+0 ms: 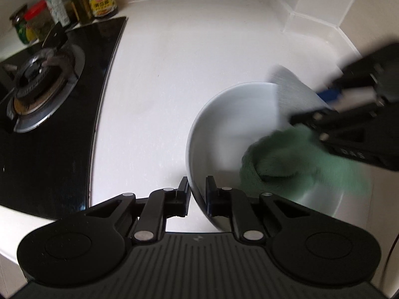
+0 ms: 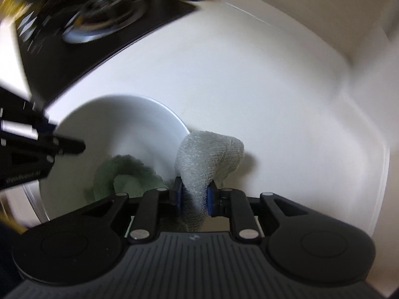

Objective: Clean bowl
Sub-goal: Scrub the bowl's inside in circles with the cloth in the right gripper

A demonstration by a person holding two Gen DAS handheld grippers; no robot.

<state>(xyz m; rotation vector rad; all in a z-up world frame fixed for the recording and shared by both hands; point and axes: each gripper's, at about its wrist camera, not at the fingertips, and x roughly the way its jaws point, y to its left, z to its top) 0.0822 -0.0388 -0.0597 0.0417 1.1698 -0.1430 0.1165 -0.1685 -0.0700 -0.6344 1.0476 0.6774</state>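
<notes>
Bowl (image 1: 224, 124), white and tilted up on its side, is sitting on the white counter (image 1: 174, 49) to the right of the black stove, with its open mouth facing the right hand-held gripper. The left hand-held gripper (image 1: 198, 194) is pinching the bowl's near rim, one finger lying outside the wall and the other inside it, the jaws narrowed to the thickness of the rim. Inside the bowl a green cloth (image 1: 286, 159) is lying bunched against the lower wall, and its shape is smeared by motion in the left wrist view. The right hand-held gripper (image 2: 194, 196) is clamping a fold of this cloth between its blue pads (image 2: 211, 196), nearly closed on the fabric, and a pale, ribbed flap of the cloth (image 2: 209, 159) is standing up above the fingers just beside the bowl's (image 2: 119, 129) rim, while the greener part is trailing down into the bowl. Seen from the right wrist, the left hand-held gripper (image 2: 74, 147) is reaching in from the left edge over the bowl's rim. Beyond the bowl, the stove (image 1: 49, 124) is carrying a round gas burner (image 1: 42, 82), and several jars and bottles (image 1: 102, 0) are standing in the far corner behind it. The right wrist view is heavily blurred toward its top.
</notes>
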